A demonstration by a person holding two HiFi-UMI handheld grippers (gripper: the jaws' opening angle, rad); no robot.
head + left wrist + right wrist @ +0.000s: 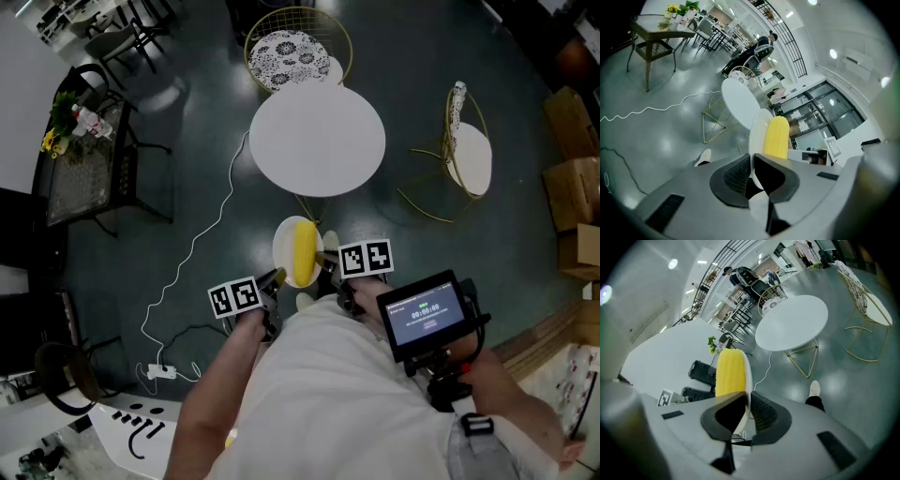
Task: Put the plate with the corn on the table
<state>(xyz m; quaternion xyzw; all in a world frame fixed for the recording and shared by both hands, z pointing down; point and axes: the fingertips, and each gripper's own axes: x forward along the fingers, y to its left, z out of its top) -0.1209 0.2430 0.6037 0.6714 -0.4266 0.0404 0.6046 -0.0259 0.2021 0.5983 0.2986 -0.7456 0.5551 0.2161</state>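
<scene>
A white plate (287,253) with a yellow corn cob (304,251) on it is held in the air between both grippers, short of the round white table (317,139). My left gripper (277,278) is shut on the plate's left rim, my right gripper (324,263) shut on its right rim. The left gripper view has the plate (757,133) edge-on between the jaws, with the corn (777,138) to its right and the table (739,104) beyond. In the right gripper view the plate (747,376) is pinched too, the corn (730,372) on its left.
A gold wire chair with a patterned cushion (291,47) stands behind the table. Right of the table is another gold chair (466,155). A white cable (202,234) snakes over the dark floor at the left. Cardboard boxes (574,178) are stacked at the right edge. A dark side table with flowers (80,155) is far left.
</scene>
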